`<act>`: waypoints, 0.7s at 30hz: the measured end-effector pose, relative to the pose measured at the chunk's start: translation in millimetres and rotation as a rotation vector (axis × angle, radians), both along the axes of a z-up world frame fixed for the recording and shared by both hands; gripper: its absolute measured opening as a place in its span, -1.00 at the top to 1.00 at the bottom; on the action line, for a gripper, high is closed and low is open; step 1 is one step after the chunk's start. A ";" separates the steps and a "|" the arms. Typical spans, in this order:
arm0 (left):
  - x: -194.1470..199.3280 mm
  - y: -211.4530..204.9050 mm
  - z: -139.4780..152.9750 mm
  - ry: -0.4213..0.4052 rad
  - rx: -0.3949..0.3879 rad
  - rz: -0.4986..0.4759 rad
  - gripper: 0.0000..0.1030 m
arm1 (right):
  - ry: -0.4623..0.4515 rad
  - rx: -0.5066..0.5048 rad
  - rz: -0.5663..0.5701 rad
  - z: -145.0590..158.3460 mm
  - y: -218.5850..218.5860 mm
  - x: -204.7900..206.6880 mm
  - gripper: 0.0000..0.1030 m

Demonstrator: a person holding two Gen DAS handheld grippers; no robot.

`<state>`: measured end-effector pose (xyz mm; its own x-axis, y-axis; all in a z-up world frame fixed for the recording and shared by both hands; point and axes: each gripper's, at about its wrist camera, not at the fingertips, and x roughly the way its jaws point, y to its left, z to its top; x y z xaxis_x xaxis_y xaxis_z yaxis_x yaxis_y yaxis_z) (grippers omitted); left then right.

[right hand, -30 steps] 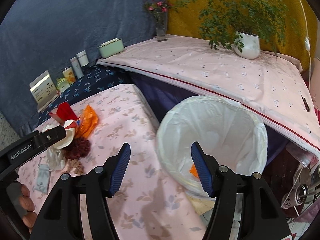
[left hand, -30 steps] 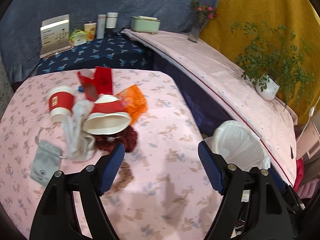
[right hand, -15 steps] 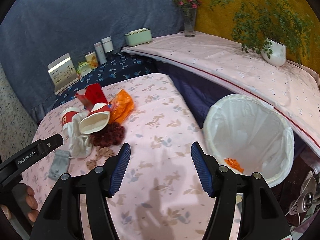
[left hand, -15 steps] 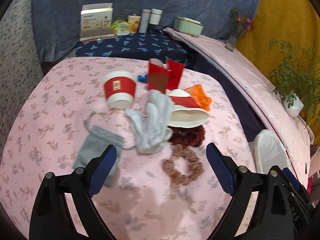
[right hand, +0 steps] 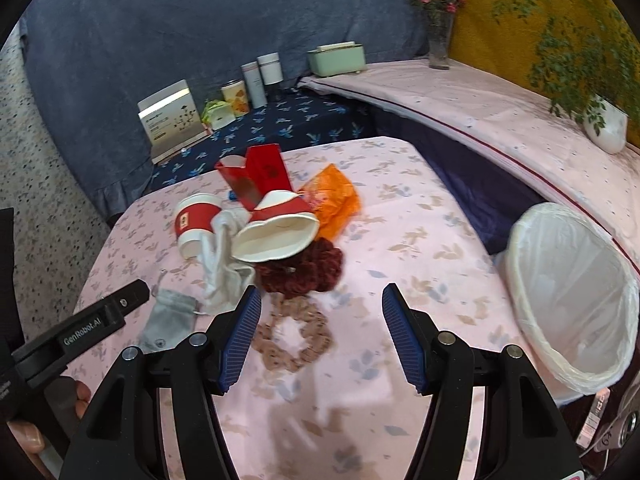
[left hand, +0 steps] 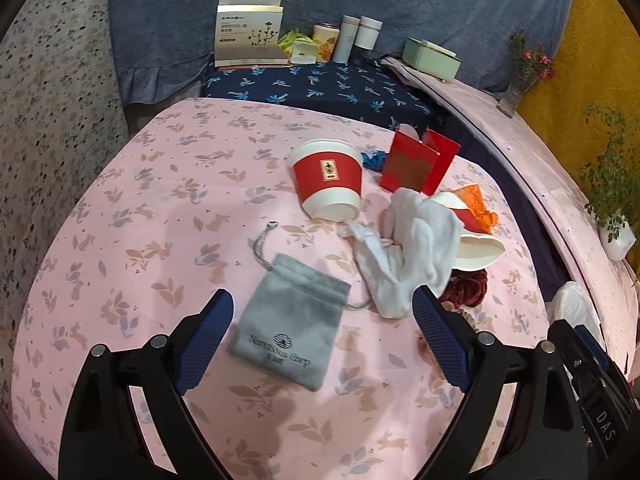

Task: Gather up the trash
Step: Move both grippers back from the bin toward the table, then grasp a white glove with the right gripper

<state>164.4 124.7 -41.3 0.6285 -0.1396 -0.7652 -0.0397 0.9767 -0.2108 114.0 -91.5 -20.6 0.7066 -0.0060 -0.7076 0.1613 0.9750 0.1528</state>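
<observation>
Left gripper point(left hand: 320, 340) wide open and empty, jaws having just spread, straddling grey drawstring pouch point(left hand: 290, 320) lying flat on pink tablecloth point(left hand: 160, 208); right gripper point(right hand: 320, 336) half open, empty; pouch looks light, limp, best pinched mid-body or bunched at its gathered neck.

A pink leaf-print tabletop point(left hand: 168, 208) carries an upside-down paper cup point(left hand: 329, 178), a grey pouch point(left hand: 290, 320), a white glove point(left hand: 412, 256), a red envelope point(left hand: 418, 164), an orange wrapper point(right hand: 332, 200) and two scrunchies point(right hand: 298, 338).

Grey pouch point(left hand: 291, 322): "Narcissus Garp"; left gripper point(right hand: 96, 322): "GenRobot.AI".
</observation>
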 end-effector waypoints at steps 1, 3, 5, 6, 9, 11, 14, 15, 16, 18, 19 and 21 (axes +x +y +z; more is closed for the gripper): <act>1.3 2.3 -0.6 -0.001 0.002 0.003 -0.68 | -0.001 0.002 0.014 -0.2 5.0 5.0 -0.15; 4.3 5.7 -2.4 -0.001 0.011 0.009 -0.68 | -0.003 0.002 0.034 -1.4 13.7 14.0 -0.10; 7.6 9.9 -4.0 0.002 0.011 0.014 -0.68 | 0.003 0.002 0.056 -3.4 22.6 25.0 0.09; 9.6 12.4 -4.9 0.004 0.008 0.018 -0.68 | 0.006 0.005 0.065 -4.8 26.5 30.9 0.12; 13.9 18.1 -6.9 0.009 0.004 0.028 -0.68 | 0.025 0.022 0.080 -10.3 35.8 48.8 0.27; 17.4 22.4 -8.1 0.010 0.007 0.033 -0.68 | 0.036 0.042 0.088 -13.7 40.4 58.5 0.33; 22.8 26.5 -9.3 0.011 0.017 0.040 -0.68 | 0.039 0.048 0.098 -17.1 49.4 69.4 0.36; 25.1 27.3 -9.7 0.013 0.020 0.042 -0.68 | 0.041 0.051 0.102 -18.0 51.4 71.4 0.38; 27.3 27.5 -9.9 0.015 0.022 0.042 -0.68 | 0.043 0.058 0.108 -19.1 54.3 74.5 0.41; 29.8 27.3 -10.3 0.015 0.030 0.041 -0.68 | 0.044 0.069 0.119 -20.9 57.8 78.2 0.42; 31.2 26.8 -10.2 0.014 0.034 0.040 -0.68 | 0.046 0.073 0.125 -21.7 60.4 80.2 0.43; 32.9 26.0 -10.3 0.014 0.037 0.039 -0.68 | 0.050 0.075 0.142 -23.5 65.8 84.5 0.45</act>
